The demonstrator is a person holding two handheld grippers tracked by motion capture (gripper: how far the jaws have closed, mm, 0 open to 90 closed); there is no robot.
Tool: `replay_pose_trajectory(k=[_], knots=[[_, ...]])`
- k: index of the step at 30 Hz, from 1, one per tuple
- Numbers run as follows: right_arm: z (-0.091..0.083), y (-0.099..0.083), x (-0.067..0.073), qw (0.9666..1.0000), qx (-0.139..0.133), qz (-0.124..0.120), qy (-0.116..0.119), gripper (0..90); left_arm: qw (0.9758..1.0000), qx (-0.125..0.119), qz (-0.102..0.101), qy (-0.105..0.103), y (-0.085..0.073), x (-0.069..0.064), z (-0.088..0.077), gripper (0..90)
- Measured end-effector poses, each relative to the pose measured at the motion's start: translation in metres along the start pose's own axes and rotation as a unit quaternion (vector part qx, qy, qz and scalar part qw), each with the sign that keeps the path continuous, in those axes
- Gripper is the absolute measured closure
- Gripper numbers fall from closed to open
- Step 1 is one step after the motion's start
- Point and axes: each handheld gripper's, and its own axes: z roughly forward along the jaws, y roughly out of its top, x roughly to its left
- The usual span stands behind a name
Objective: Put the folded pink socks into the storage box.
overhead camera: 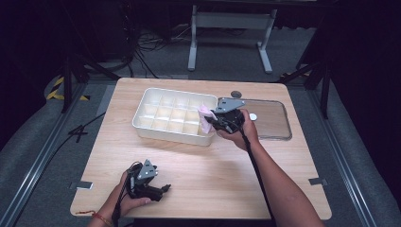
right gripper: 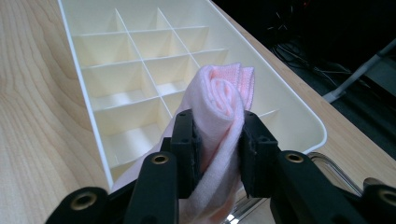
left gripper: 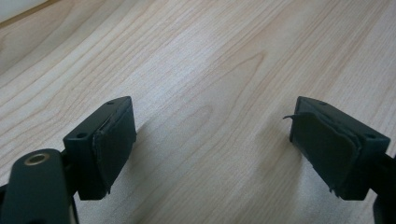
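1. The right gripper (overhead camera: 211, 120) is clamped on a rolled pink cloth (overhead camera: 205, 118), which hangs over the right end of the white divided tray (overhead camera: 142, 124).
2. In the right gripper view the two black jaws press on the cloth (right gripper: 219, 107) from both sides, and the roll's spiral end points up and forward between them.
3. From that same view, the cloth sits above the compartments at the near end of the tray (right gripper: 84, 102); I cannot tell which compartment it is over, nor whether it touches a divider.
4. The compartments that can be seen are bare and cream-coloured.
5. The tray stands on the far half of the wooden table (overhead camera: 208, 179), lengthwise from left to right.
6. Just to the right of the tray lies a clear lid (overhead camera: 269, 118), flat on the table, with the right hand (overhead camera: 243, 130) resting partly over its left edge.
7. A small round dark thing (overhead camera: 236, 94) lies on the table behind the lid's left corner; it is too small to make out.
8. The left gripper (overhead camera: 163, 189) is at the near left of the table, well apart from the tray, lying low with its jaws pointing right.
9. In the left gripper view its jaws stand wide apart with bare wood (left gripper: 210, 70) between them, holding nothing.
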Motion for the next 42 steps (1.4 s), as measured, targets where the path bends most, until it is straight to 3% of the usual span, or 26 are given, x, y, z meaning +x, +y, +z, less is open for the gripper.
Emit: replay_pose_trajectory(k=[9, 23, 31, 37, 42], knots=[[0.018, -0.001, 0.004, 0.9996, 0.023, -0.011, -0.010, 70.6, 1.0000, -0.001, 0.000, 0.001, 0.000, 0.000, 0.000, 14.8], [0.030, -0.004, 0.008, 0.9972, 0.068, -0.026, 0.019, 70.3, 1.0000, -0.001, 0.001, 0.001, 0.000, 0.000, 0.000, 14.8], [0.038, -0.007, 0.009, 0.9922, 0.112, -0.036, 0.041, 70.1, 1.0000, -0.001, -0.001, 0.000, 0.000, 0.000, 0.000, 14.7], [0.045, -0.004, 0.005, 0.9867, 0.143, -0.038, 0.066, 70.0, 1.0000, -0.004, -0.002, 0.002, 0.000, 0.000, 0.001, 14.8], [0.049, -0.002, 0.005, 0.9824, 0.167, -0.043, 0.073, 70.0, 1.0000, -0.004, -0.002, 0.001, 0.000, 0.000, 0.001, 14.8]])
